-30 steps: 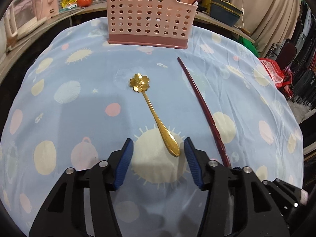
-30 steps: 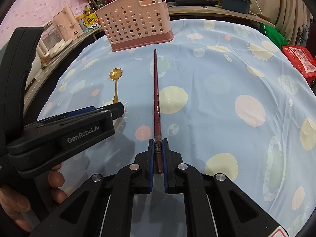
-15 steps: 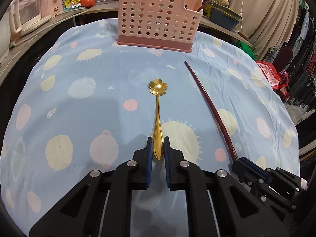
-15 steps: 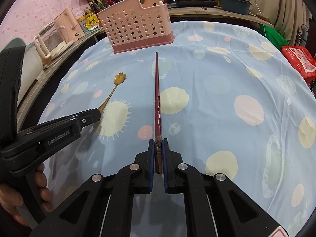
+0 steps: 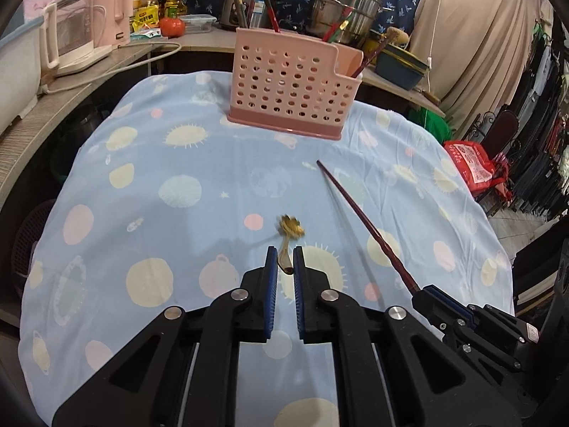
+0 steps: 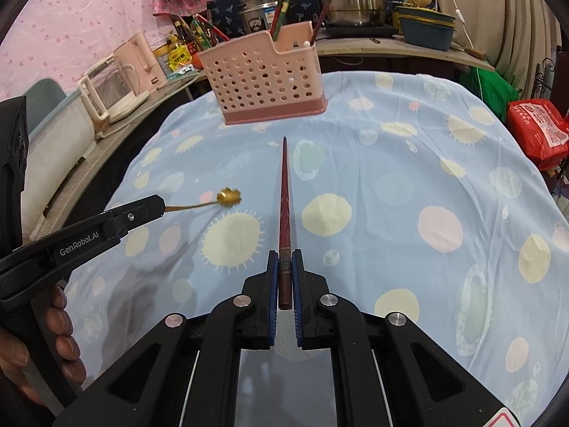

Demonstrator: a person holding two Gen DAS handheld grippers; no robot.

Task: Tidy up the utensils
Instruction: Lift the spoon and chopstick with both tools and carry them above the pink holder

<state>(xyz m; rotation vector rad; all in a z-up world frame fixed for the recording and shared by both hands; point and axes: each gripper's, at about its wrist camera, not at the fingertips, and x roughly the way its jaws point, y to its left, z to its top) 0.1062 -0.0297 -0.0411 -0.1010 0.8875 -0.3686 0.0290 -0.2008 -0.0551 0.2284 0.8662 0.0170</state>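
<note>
The left gripper (image 5: 283, 261) is clenched on the handle of the gold flower spoon (image 5: 290, 231) — lifted above the blue spotted cloth (image 5: 149, 185). The right gripper (image 6: 284, 274) clamps the dark red chopstick (image 6: 284, 195), pointing toward the pink utensil basket (image 6: 263, 74) across the cloth.

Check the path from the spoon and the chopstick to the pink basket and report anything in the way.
Nothing visible blocks either path. The left gripper holds the spoon and the right gripper holds the chopstick; only bare tablecloth lies between them and the basket. Utensils already stand in the basket's lower end.
</note>
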